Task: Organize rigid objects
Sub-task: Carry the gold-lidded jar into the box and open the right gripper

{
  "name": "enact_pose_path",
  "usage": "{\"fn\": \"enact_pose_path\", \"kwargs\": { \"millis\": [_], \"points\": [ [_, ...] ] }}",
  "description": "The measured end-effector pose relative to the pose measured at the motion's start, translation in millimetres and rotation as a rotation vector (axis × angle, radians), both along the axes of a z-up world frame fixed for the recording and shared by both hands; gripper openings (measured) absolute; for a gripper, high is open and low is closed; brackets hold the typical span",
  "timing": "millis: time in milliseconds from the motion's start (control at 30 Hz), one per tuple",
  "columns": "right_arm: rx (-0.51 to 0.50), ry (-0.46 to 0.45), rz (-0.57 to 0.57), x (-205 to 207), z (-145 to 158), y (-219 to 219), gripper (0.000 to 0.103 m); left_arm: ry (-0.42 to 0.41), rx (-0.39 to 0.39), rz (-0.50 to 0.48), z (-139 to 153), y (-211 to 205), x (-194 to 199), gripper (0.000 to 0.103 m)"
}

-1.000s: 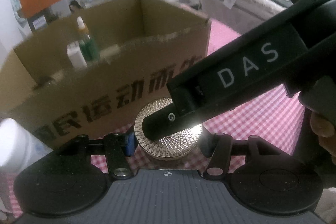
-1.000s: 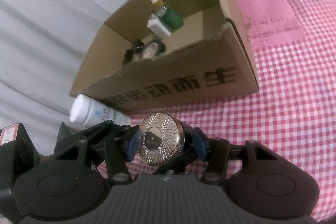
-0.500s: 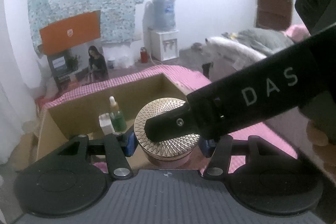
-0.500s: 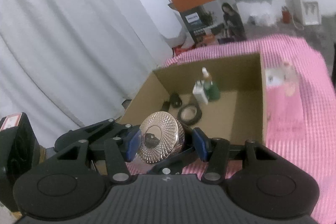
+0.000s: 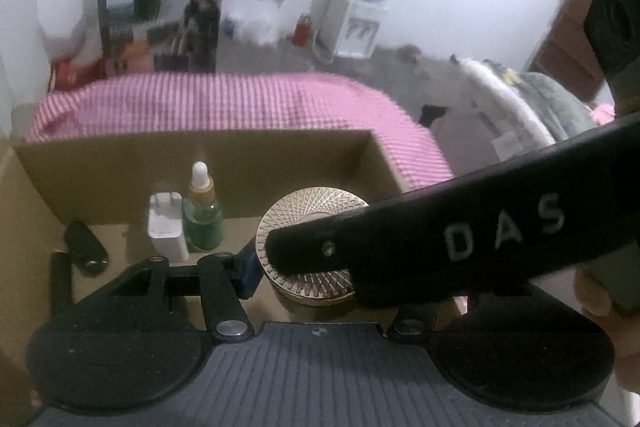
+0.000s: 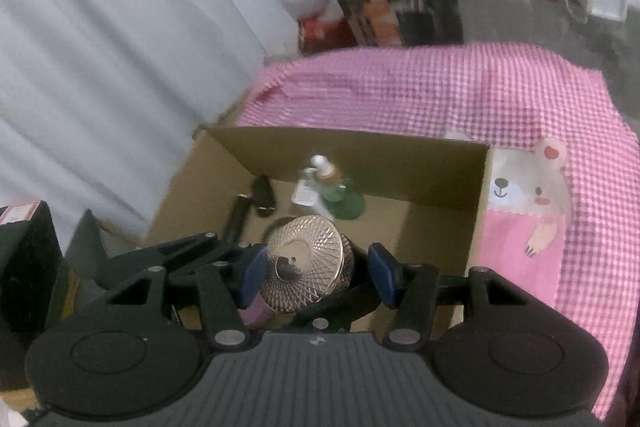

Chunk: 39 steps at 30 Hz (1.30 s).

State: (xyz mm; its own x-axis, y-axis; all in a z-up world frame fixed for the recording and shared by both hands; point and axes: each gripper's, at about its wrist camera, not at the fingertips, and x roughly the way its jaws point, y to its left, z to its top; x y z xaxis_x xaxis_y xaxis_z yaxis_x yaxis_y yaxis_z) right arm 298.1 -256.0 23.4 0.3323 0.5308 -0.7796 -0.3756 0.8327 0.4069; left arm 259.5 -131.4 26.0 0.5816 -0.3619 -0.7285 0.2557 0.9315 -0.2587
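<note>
A round jar with a gold faceted lid [image 5: 308, 223] [image 6: 306, 269] is held over the open cardboard box [image 5: 120, 163] [image 6: 360, 151]. Both grippers meet at it. My left gripper [image 5: 316, 263] has its blue pad [image 5: 249, 269] against the jar's left side; its right finger is hidden behind the right gripper's black body [image 5: 460, 235]. My right gripper [image 6: 316, 273] has its left pad [image 6: 250, 277] at the jar, while its right pad [image 6: 382, 275] stands apart from it. The jar tilts toward the right wrist camera.
Inside the box stand a green dropper bottle [image 5: 202, 223] [image 6: 340, 197], a white charger plug [image 5: 166, 229] and dark small items [image 5: 84, 247]. The box rests on a pink checked cloth [image 6: 500, 99]. White curtains [image 6: 120, 47] hang at the left.
Both grippers have carried the jar up from the cloth in front of the box to above its open top. The right gripper's right pad now stands off the jar.
</note>
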Motion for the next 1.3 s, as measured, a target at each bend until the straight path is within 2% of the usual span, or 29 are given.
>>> {"fn": "enact_pose_path", "kwargs": {
  "millis": [100, 233, 533, 733, 967, 1167, 1300],
  "points": [
    [-0.037, 0.041, 0.018, 23.8, -11.5, 3.4, 0.061, 0.051, -0.025, 0.017, -8.2, 0.2, 14.7, 0.056],
    [-0.079, 0.048, 0.034, 43.0, -17.7, 7.0, 0.062, 0.092, -0.055, 0.039, -13.8, 1.8, 32.6, 0.056],
    [-0.104, 0.059, 0.018, 70.2, -28.0, 11.0, 0.061, 0.158, -0.073, 0.073, -23.1, 0.5, 59.9, 0.056],
    [-0.122, 0.053, -0.005, 78.8, -34.0, 10.9, 0.061, 0.217, -0.114, 0.094, -33.7, 0.3, 73.0, 0.061],
    [-0.100, 0.031, -0.025, 78.8, -33.0, 9.6, 0.062, 0.200, -0.140, 0.102, -31.4, 3.2, 71.3, 0.063],
    [-0.076, -0.024, -0.038, 62.4, -23.7, 9.4, 0.062, 0.161, -0.128, 0.119, -20.7, 4.4, 59.0, 0.070],
    [-0.026, -0.075, -0.058, 43.3, -6.6, 0.0, 0.064, 0.104, -0.123, 0.107, -3.3, 6.2, 41.6, 0.077]
  ]
}}
